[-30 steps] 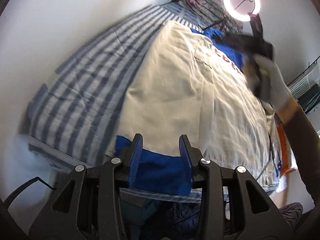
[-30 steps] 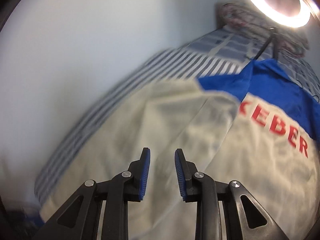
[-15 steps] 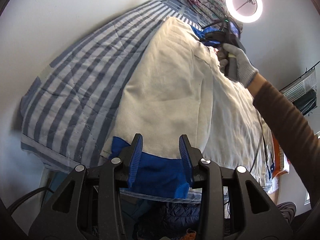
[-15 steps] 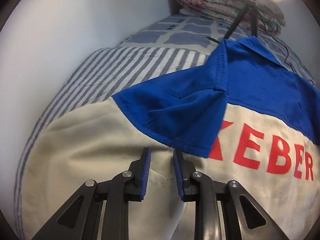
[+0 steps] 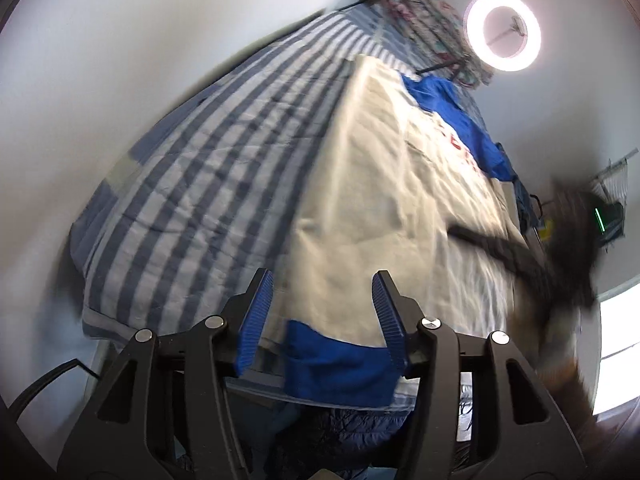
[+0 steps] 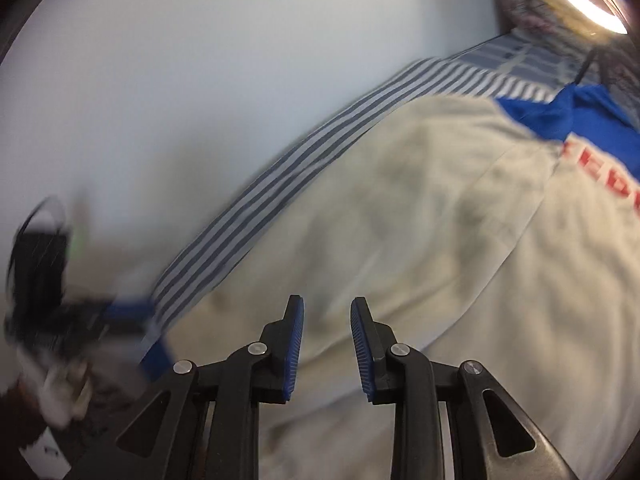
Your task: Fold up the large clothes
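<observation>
Currently: cream-and-blue jacket (image 5: 372, 184) lies spread flat on striped bed quilt (image 5: 208, 176), side panel folded inward, so fold lines can be set on firm surface. Blue hem band (image 5: 336, 360) hangs at near bed edge. Left hand-held gripper (image 5: 320, 316): jaws opening, hem below them, pads not pressing cloth; judged release. Right hand-held gripper (image 6: 326, 340): jaws narrowly apart, empty, over cream body panel, likely seeking next grasp point.

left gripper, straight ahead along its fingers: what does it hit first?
Most likely the cream body of the garment, just past its blue hem at the bed's near edge. The left gripper is opening, with nothing pressed between the pads. Depth is uncertain under fisheye and blur.
</observation>
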Available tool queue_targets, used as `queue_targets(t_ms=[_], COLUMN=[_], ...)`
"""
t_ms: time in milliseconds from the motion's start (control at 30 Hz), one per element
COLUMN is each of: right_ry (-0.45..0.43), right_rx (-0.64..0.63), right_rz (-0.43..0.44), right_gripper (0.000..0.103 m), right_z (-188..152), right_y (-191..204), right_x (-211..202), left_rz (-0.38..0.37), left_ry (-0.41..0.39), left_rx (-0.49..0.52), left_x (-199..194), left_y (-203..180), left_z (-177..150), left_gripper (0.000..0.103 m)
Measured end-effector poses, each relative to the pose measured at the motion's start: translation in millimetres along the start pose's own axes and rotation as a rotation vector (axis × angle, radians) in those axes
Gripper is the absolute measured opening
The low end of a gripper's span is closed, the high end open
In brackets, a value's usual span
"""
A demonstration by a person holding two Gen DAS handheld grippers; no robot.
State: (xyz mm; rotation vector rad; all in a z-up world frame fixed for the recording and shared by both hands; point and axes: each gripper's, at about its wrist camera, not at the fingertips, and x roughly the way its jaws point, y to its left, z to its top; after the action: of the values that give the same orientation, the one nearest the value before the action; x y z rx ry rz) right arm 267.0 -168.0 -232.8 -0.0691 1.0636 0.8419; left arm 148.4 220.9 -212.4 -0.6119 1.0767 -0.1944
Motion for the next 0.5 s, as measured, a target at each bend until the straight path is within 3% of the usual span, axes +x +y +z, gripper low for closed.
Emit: queue_targets(t_ms=[100,267,500], right_ry=[0.022,0.122,0.027], right_rx=[-0.03,-0.04,0.051], right_rz=[0.018,-0.099,-0.046], right_gripper=[0.026,0.024,0.025], right_z=[-30,-66,-58], right_y=[36,54,51], right_x=[14,57,8], left_rz=[-0.049,-0.059,-0.081], left_ry=[0.033,0.074,0.094], left_rx=[-0.072,-0.099,-0.14], left_x=[9,24,41], left_y=[15,22,24], left_z=[-4,-15,-21], left_gripper=[0.053,0.053,0.053])
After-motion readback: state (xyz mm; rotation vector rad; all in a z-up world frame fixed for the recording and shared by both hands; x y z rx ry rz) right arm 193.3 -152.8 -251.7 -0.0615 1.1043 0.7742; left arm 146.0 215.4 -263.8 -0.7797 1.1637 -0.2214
